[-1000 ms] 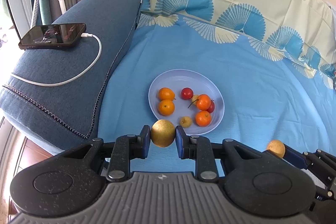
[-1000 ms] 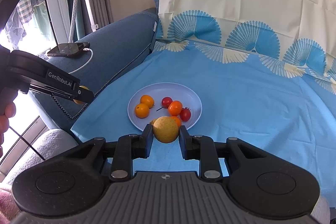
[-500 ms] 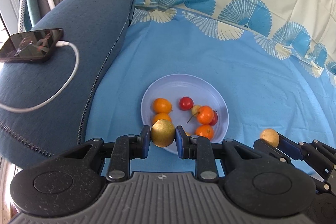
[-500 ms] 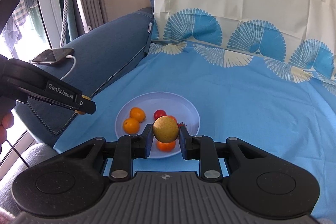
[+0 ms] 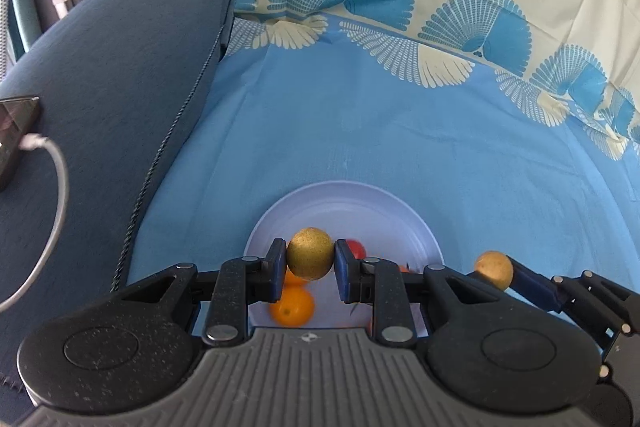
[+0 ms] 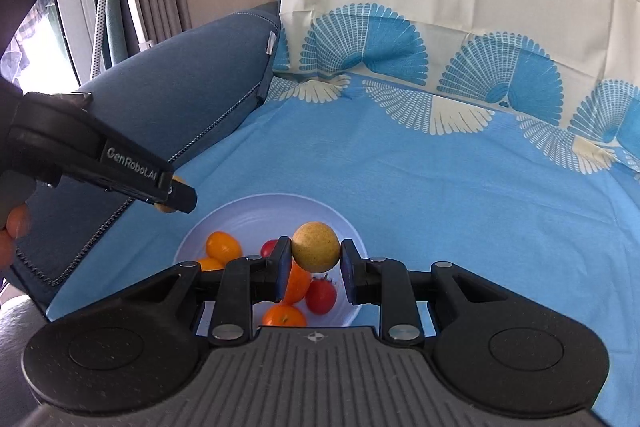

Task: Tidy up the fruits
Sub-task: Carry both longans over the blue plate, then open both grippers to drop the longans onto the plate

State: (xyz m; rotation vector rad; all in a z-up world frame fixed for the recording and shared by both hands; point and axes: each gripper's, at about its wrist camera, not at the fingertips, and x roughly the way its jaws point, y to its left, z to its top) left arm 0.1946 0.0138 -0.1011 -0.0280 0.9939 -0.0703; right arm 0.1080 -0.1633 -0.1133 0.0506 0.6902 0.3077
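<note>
Carrying fruit to the dish is the step in hand: the left gripper (image 5: 311, 259) is clenched on a speckled golden-brown round fruit (image 5: 311, 259), the right gripper (image 6: 315, 254) on a paler yellow round fruit (image 6: 315, 246). Beneath both lies the pale lilac plate (image 6: 316, 211) of oranges and red fruit on the blue patterned sheet (image 6: 460, 195). Next, I judge, each must lower over a bare patch and let go.

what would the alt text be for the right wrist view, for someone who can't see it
The right gripper is shut on a round yellow fruit above a pale plate of orange and red fruits on a blue sheet. At left, the left gripper, held by a hand, grips another yellow fruit near a dark blue sofa arm.
</note>
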